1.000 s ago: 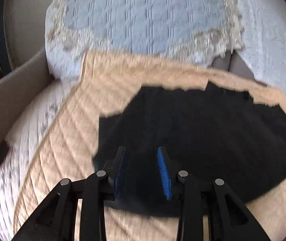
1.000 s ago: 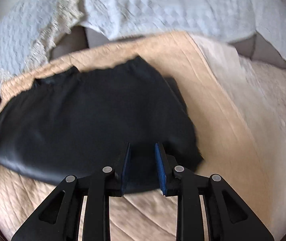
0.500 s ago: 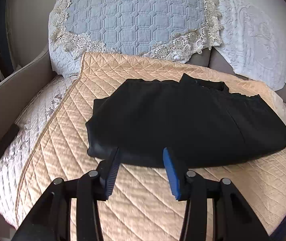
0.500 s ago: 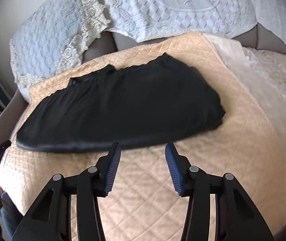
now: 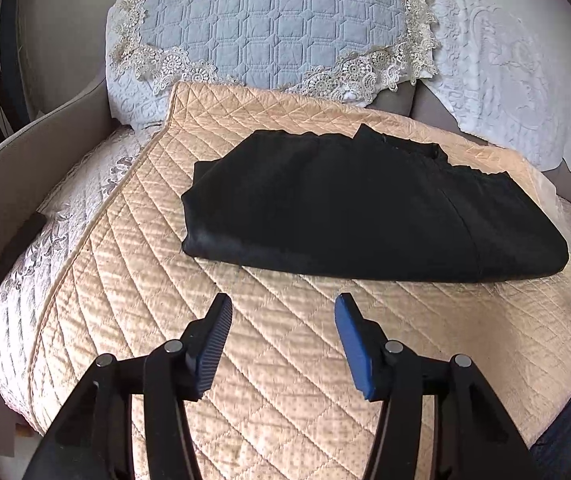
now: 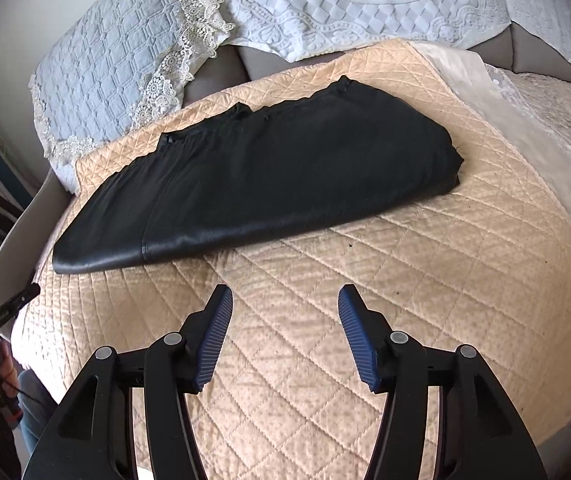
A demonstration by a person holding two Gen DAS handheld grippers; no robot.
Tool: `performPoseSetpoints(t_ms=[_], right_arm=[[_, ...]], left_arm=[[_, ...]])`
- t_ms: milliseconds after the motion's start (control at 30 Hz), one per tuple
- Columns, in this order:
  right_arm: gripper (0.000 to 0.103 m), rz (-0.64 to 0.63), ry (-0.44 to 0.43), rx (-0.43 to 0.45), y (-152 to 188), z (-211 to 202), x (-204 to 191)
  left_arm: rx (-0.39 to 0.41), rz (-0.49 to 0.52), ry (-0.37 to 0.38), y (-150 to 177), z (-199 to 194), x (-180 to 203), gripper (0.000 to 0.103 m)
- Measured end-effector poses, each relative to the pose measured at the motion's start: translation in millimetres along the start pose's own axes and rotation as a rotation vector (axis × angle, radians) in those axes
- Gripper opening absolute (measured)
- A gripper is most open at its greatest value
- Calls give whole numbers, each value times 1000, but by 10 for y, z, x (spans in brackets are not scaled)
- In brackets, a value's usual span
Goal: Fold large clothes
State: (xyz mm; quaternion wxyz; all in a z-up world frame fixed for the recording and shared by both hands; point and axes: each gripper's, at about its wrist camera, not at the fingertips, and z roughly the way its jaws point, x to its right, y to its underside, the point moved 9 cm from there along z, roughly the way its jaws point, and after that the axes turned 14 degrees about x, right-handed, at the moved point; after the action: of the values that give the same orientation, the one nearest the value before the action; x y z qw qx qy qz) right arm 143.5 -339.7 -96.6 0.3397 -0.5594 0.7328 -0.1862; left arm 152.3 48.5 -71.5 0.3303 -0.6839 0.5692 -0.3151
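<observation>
On the peach quilted cover (image 5: 133, 280) of the sofa, the black garment (image 5: 365, 212) lies folded into a long flat bundle, well short of the near edge. Your left tool (image 5: 283, 314) hangs above bare quilt just in front of it, fingers spread wide, gripping nothing. Your right tool (image 6: 285, 304) is the same: wide apart, empty, clear of the cloth. Behind the garment, a blue lace-trimmed cushion (image 5: 269, 24) and a white lace throw (image 6: 365, 0).
</observation>
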Motion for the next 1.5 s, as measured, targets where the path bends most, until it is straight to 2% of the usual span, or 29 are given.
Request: performPoseSetpoints(t_ms=[233, 367, 533, 667, 867, 967, 1167, 1400, 1500], right_arm=[[60, 30, 3, -11, 4, 106, 82], [62, 92, 6, -22, -10, 215, 227], [64, 179, 13, -37, -26, 345, 463], [64, 253, -8, -27, -103, 414, 610], [64, 344, -17, -3, -267, 532, 806], [64, 377, 15, 19, -356, 568, 924], [65, 448, 27, 54, -431, 591, 1110], [66, 484, 68, 85, -587, 771, 1252], [66, 470, 92, 92, -637, 832, 1284]], left_arm=[[-19, -16, 3, 41, 92, -19, 56], [-28, -38, 2, 46, 226, -78, 56], [-60, -138, 16, 91, 469, -207, 56], [-89, -207, -1, 138, 704, -338, 56], [-70, -262, 10, 30, 891, -405, 65], [-63, -291, 10, -16, 944, -444, 68], [-36, -425, 51, -53, 877, -604, 73], [-38, -423, -11, -167, 1179, -653, 73], [-33, -374, -46, -208, 1277, -637, 73]])
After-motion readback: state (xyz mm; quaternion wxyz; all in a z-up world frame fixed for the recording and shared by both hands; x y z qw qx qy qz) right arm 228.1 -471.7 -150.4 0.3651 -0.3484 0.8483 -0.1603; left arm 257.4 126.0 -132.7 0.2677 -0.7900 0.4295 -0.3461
